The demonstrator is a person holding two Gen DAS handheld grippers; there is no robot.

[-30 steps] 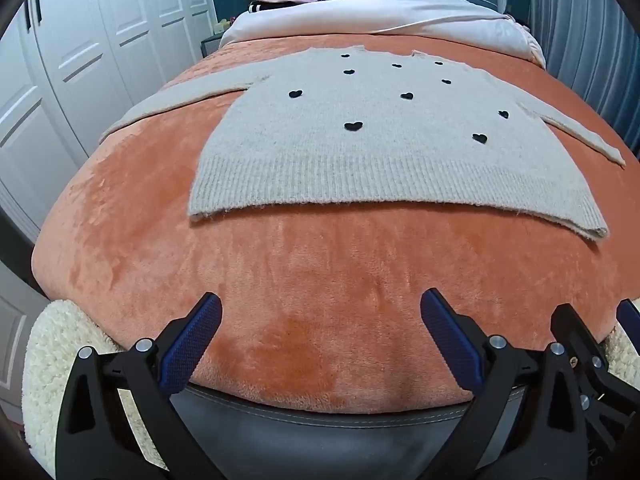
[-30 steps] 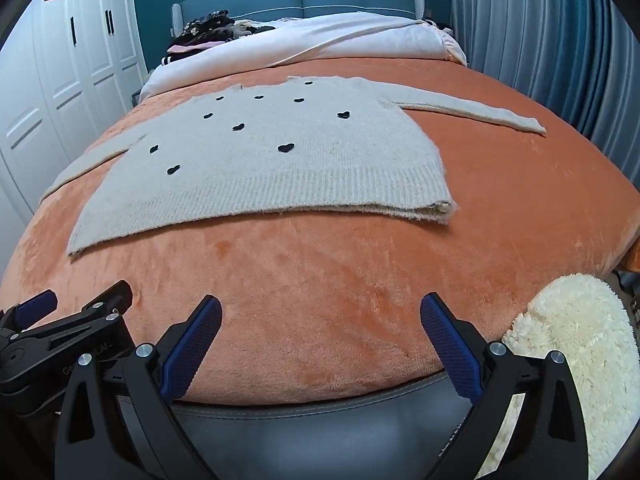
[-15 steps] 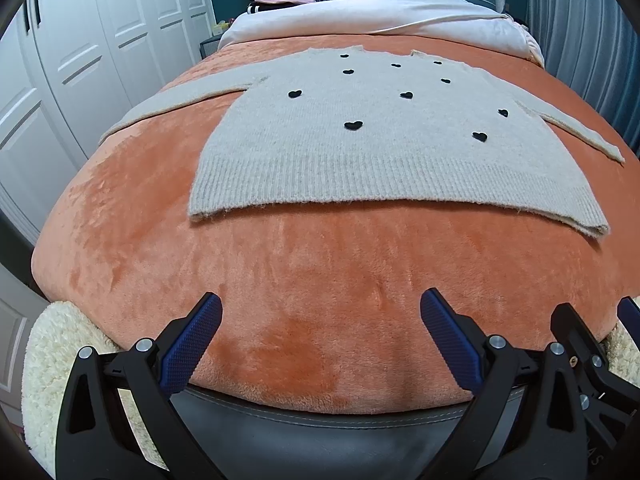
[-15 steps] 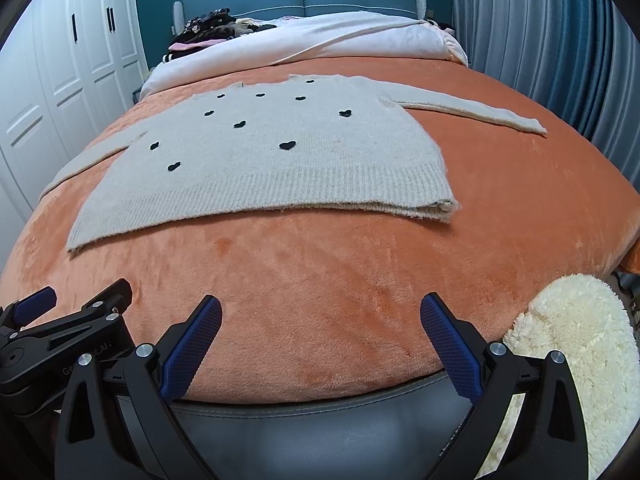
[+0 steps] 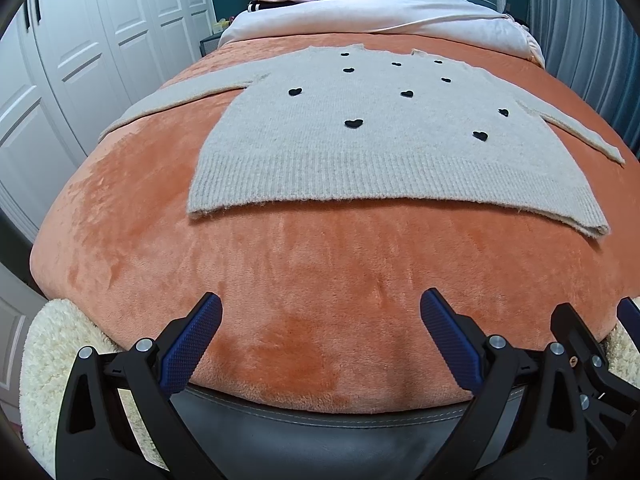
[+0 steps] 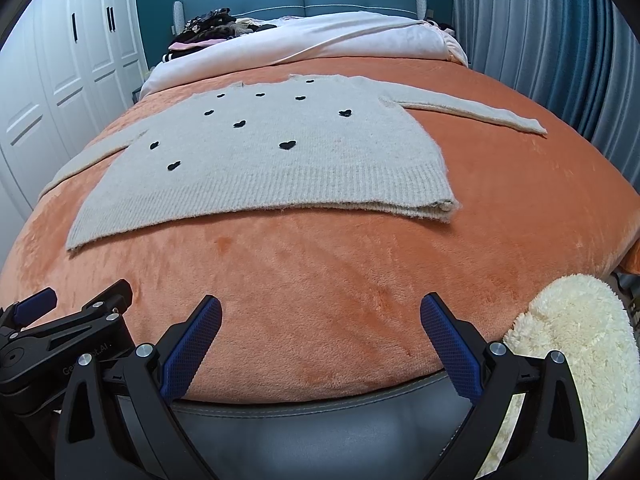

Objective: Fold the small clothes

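Observation:
A beige knit sweater (image 5: 380, 140) (image 6: 272, 160) with small black hearts lies flat on the orange blanket (image 5: 320, 272), hem toward me and both sleeves spread out to the sides. My left gripper (image 5: 320, 320) hovers open over the blanket's near edge, well short of the hem. My right gripper (image 6: 320, 320) is open too, at the same near edge, empty. The right gripper's body (image 5: 592, 360) shows at the right of the left wrist view, and the left gripper's body (image 6: 60, 332) shows at the left of the right wrist view.
A white duvet (image 6: 320, 40) and a pile of dark clothes (image 6: 208, 28) lie at the bed's head. White wardrobe doors (image 5: 80, 60) stand on the left, blue curtains (image 6: 560, 40) on the right. A cream fluffy rug (image 6: 580, 340) lies by the bed's foot.
Both grippers have crept slightly forward toward the sweater; it looks a little larger. Both stay open and the sweater has not moved.

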